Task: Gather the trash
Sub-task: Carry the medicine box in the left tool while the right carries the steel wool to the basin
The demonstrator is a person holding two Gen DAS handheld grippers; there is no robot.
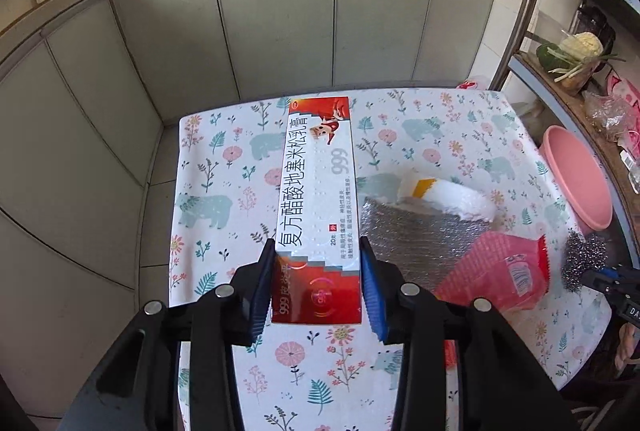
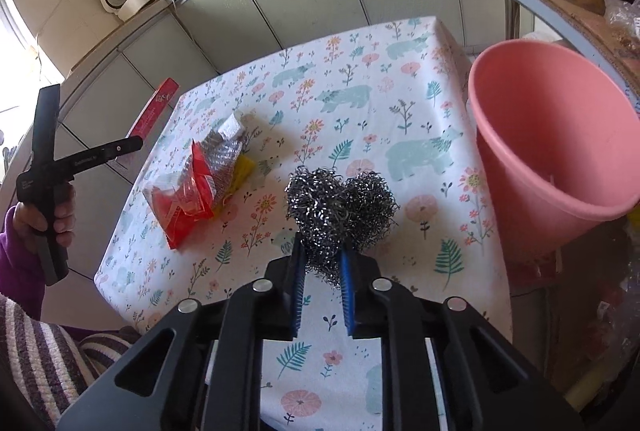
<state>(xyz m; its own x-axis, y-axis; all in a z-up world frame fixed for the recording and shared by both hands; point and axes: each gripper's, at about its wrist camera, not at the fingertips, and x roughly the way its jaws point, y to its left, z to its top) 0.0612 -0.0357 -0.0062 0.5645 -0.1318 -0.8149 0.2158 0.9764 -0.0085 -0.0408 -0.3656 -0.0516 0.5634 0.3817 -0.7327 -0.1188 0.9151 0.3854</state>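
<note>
The left gripper (image 1: 318,279) is clamping a long red-and-white ointment box (image 1: 316,199), holding it above the floral tablecloth (image 1: 224,167). The right gripper (image 2: 322,271) is pinching a steel wool scrubber (image 2: 340,207) just beside the pink bucket (image 2: 560,215), whose visible inside is looking bare. A red wrapper (image 2: 184,199) is lying on the cloth.

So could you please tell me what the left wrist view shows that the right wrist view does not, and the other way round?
Only the left wrist view shows the printed face of the ointment box clamped in the left tool, and a white foam piece.

Only the right wrist view shows the person's hand holding the left tool, a striped sleeve, and the inside of the pink bucket.

Both show the steel wool in the right tool, the red wrapper, the silver bag and the floral tablecloth.
</note>
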